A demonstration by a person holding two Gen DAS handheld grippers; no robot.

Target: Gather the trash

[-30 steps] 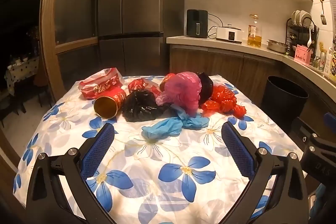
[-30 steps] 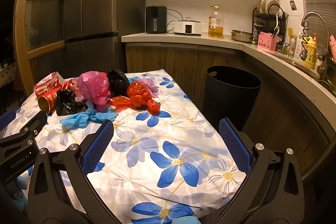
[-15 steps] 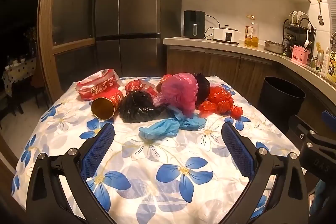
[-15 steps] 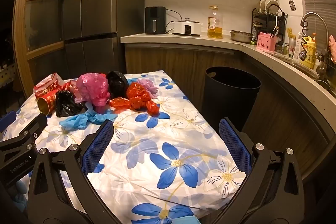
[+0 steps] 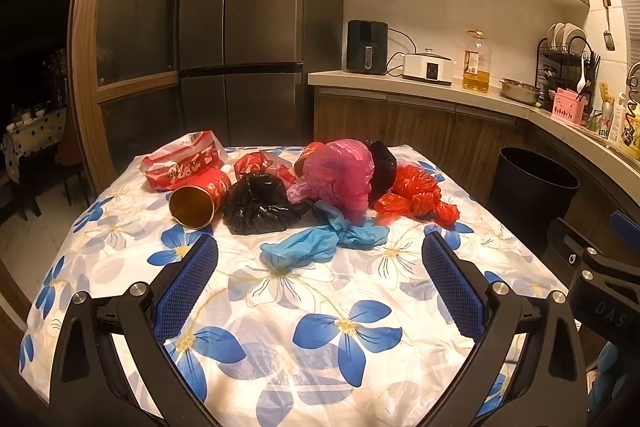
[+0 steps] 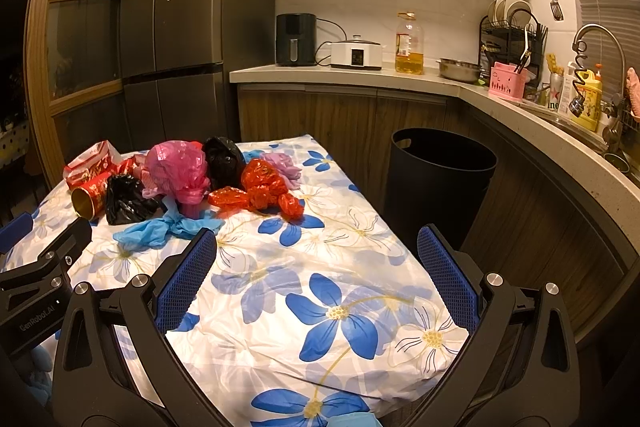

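Since a second ago: left gripper (image 5: 320,267) drawn slightly back and up, table pile sitting a little farther ahead of its fingers; right gripper (image 6: 316,259) near unchanged.

Item 1, left gripper: fingers spread wide, holding nothing; blue ribbed pads (image 5: 188,279) framing bare flowered tablecloth (image 5: 280,307).

Item 2, right gripper: fingers equally wide, empty; tall black plastic bin (image 6: 440,179) ahead and a little right of its right finger, beside the table's far corner, mouth open.

Item 3, trash, all beyond the fingertips:
- crumpled light-blue plastic glove (image 5: 324,243), nearest, just ahead between the left gripper's fingers
- crumpled black plastic bag (image 5: 260,203), ahead toward the left finger
- red and gold paper cup lying on its side (image 5: 198,199), touching the black bag
- red printed snack wrapper (image 5: 184,165), behind the cup
- puffed pink plastic bag (image 5: 340,175), centre
- crumpled red cellophane (image 5: 416,195), ahead toward the right finger

Handling note (judgement): start with the glove; it is nearest and lies clear. Bring the open fingers low, straddling its bunched middle, and close fully, since thin film slips. Avoid pinching tablecloth. The right gripper suits the red cellophane, closest to the bin
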